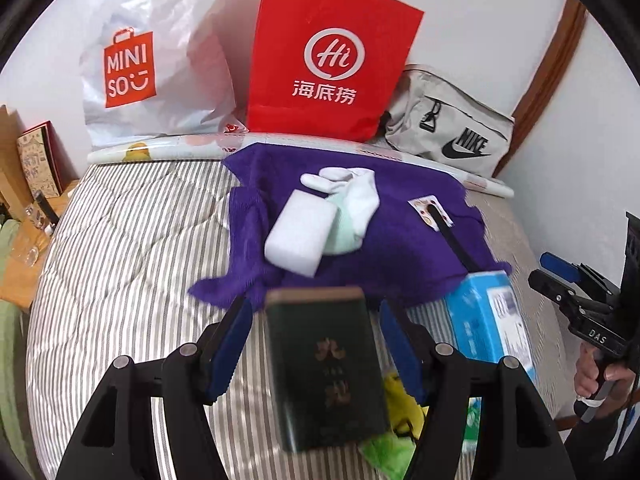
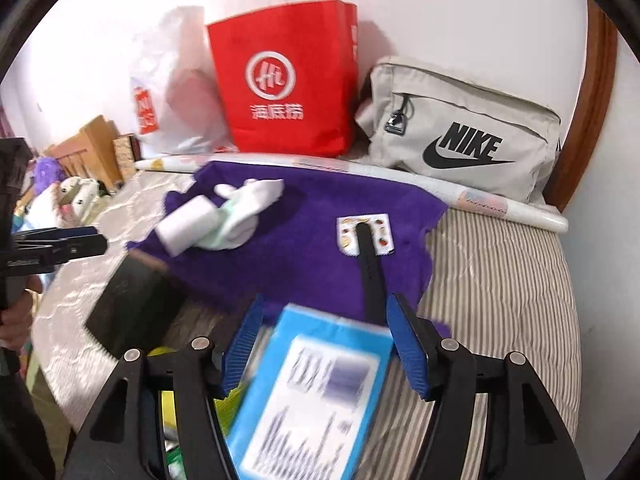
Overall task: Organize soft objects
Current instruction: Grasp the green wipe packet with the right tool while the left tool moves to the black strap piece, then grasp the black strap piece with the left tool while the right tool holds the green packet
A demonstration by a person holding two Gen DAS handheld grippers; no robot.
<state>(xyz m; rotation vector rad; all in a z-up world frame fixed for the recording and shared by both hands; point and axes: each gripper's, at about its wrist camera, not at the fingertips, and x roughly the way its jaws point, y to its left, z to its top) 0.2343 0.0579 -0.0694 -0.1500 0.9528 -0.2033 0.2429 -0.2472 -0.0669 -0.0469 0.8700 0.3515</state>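
— Where are the soft things from where you sit?

— On the purple towel (image 1: 360, 216), spread over the striped bed (image 1: 132, 248). A white sponge block (image 1: 298, 236) lies on it, touching a pair of white socks (image 1: 352, 200) — all of that is ahead of my left gripper (image 1: 316, 332), past the fingertips.

— And the left fingers?

— Apart. A dark green box (image 1: 324, 368) sits between them; I cannot tell whether the pads touch it.

— The right side?

— My right gripper (image 2: 326, 340) is spread wide too, over a blue box (image 2: 312, 396) that looks blurred. The towel (image 2: 304, 248) begins just beyond its tips, with a black strap (image 2: 370, 268) running across it to a small patterned card (image 2: 346, 236).
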